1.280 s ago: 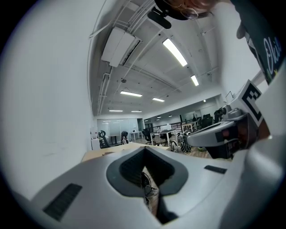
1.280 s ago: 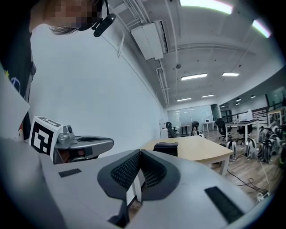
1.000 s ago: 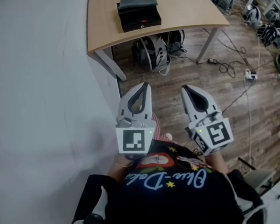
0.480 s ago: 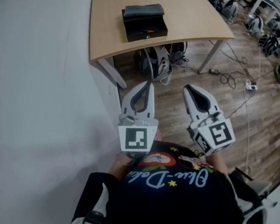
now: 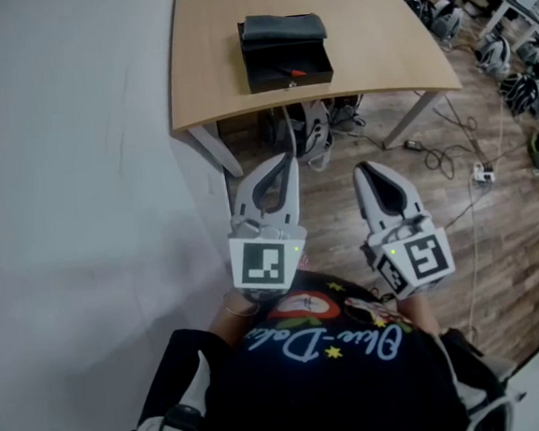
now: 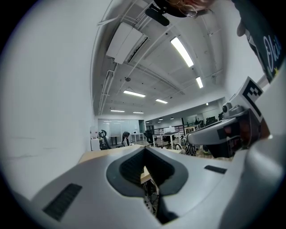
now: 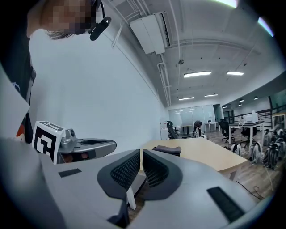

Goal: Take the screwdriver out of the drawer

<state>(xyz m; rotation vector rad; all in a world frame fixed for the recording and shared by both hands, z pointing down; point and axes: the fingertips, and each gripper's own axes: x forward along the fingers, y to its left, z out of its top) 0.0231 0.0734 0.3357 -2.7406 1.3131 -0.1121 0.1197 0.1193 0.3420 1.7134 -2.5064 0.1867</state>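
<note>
Across the head view, the left gripper point(image 5: 286, 159) and right gripper point(image 5: 359, 167) are being held pressed together and empty, well short of the table point(image 5: 375, 32), where the screwdriver point(image 5: 293, 71) is being kept in the open drawer point(image 5: 317, 65). Through the left gripper view, touching tips are being aimed level at the table edge. Through the right gripper view, meeting pads are being pointed toward the drawer, probably in readiness for the approach.

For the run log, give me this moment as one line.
left tool: shut, empty | right tool: shut, empty | screwdriver: in open drawer on table | both tools: short of table
</note>
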